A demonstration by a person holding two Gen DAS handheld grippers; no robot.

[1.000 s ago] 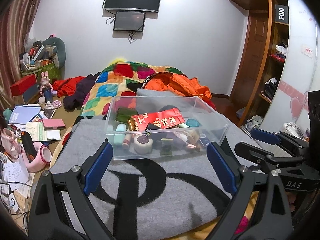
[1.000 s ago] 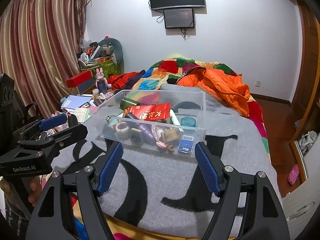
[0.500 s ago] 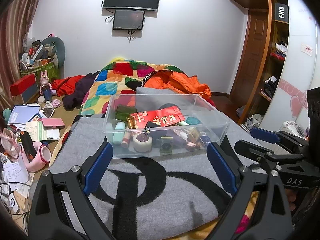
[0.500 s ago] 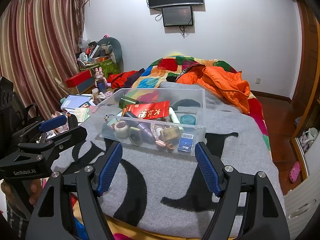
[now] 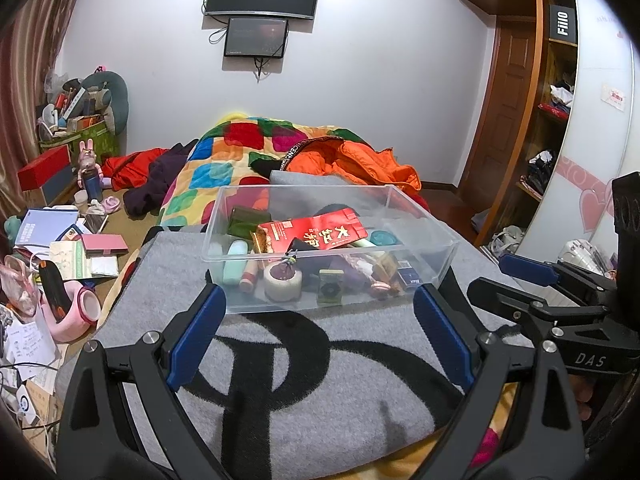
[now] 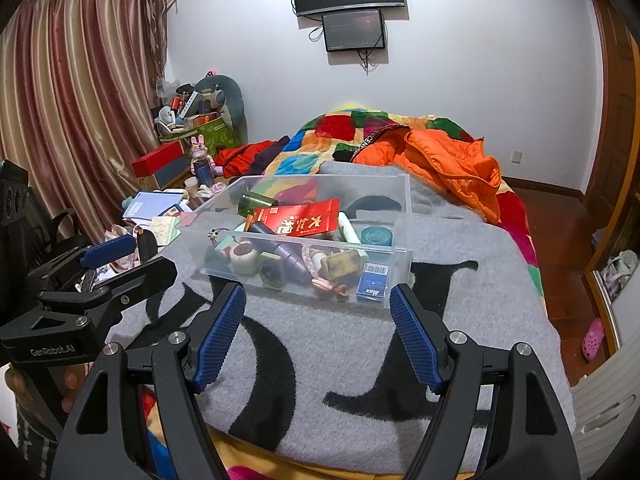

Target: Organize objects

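Note:
A clear plastic box [image 5: 304,189] [image 6: 406,216] rests on a grey blanket [image 5: 300,360] [image 6: 460,300] on the bed. Inside lie a red packet [image 5: 316,234] [image 6: 298,222], a white tape roll [image 5: 282,284] [image 6: 243,258], a blue carton [image 5: 408,276] [image 6: 374,284], a teal tin [image 6: 376,236] and other small items. My left gripper [image 5: 318,296] is open just short of the box's near wall, holding nothing. My right gripper [image 6: 318,292] is open before the box's near corner, also holding nothing. Each gripper shows at the edge of the other's view.
An orange jacket [image 6: 448,160] and a patchwork quilt [image 5: 224,160] lie behind the box. A low surface cluttered with books, papers and a pink holder [image 5: 72,308] runs along the bed's left side. A wardrobe [image 5: 560,120] and floor are on the right.

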